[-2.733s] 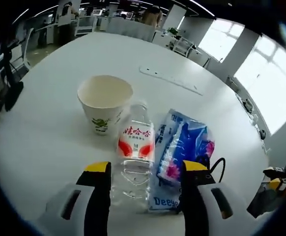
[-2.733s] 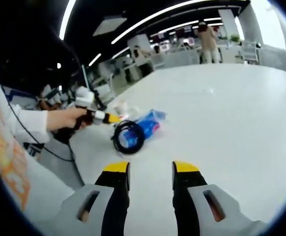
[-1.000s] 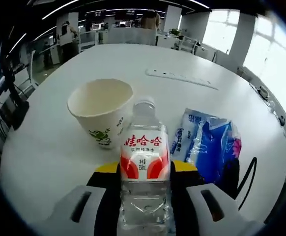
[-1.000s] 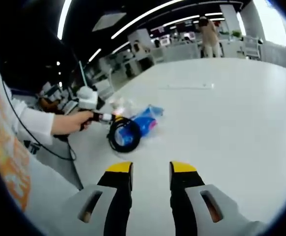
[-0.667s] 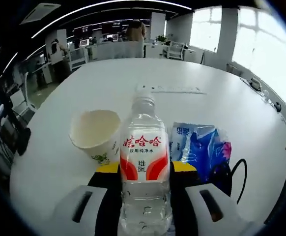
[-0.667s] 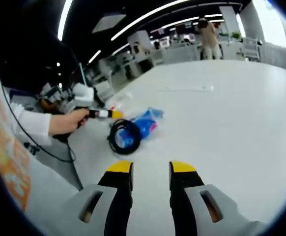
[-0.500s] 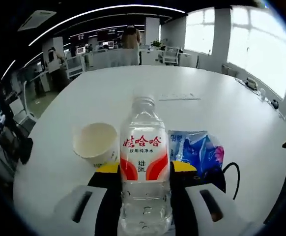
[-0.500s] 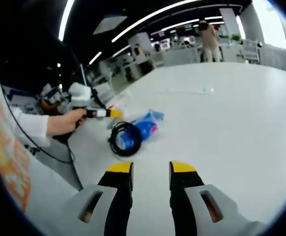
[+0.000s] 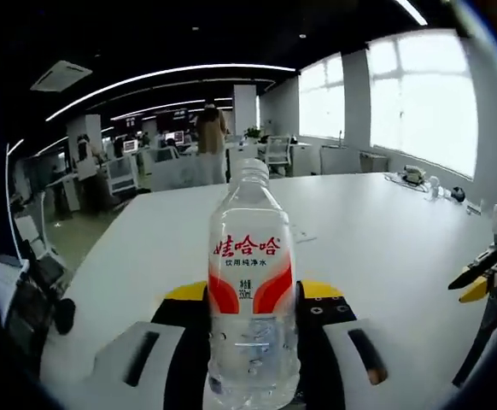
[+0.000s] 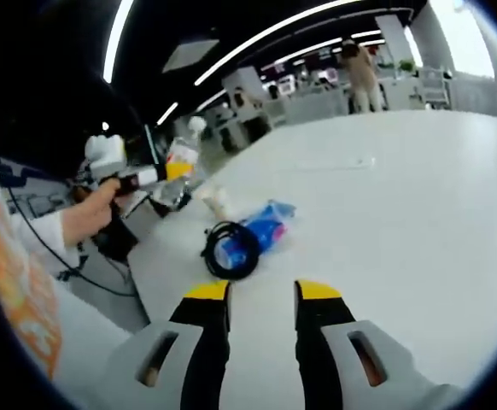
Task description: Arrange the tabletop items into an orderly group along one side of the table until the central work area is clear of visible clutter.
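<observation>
Two yellow-tipped jaws of the left gripper point(image 9: 250, 295) are clenched on a clear water bottle point(image 9: 251, 282), pinching it at its lower half just under the red-and-white label. The bottle stands upright between them, cap on, lifted off the white table point(image 9: 377, 248). From the right gripper view the same left gripper point(image 10: 159, 177) is up in the air at the table's near edge, held in a person's hand point(image 10: 84, 211), the water bottle point(image 10: 180, 166) tilted in its grip. The right gripper point(image 10: 262, 295) hangs low over bare tabletop, jaws apart with nothing between them. Ahead of it a coiled black cable point(image 10: 230, 248) lies on a blue plastic packet point(image 10: 264, 227), touching it. Just beyond sits a paper cup point(image 10: 215, 200). Farther out a white power strip point(image 10: 344, 162) lies alone, well apart from the group.
</observation>
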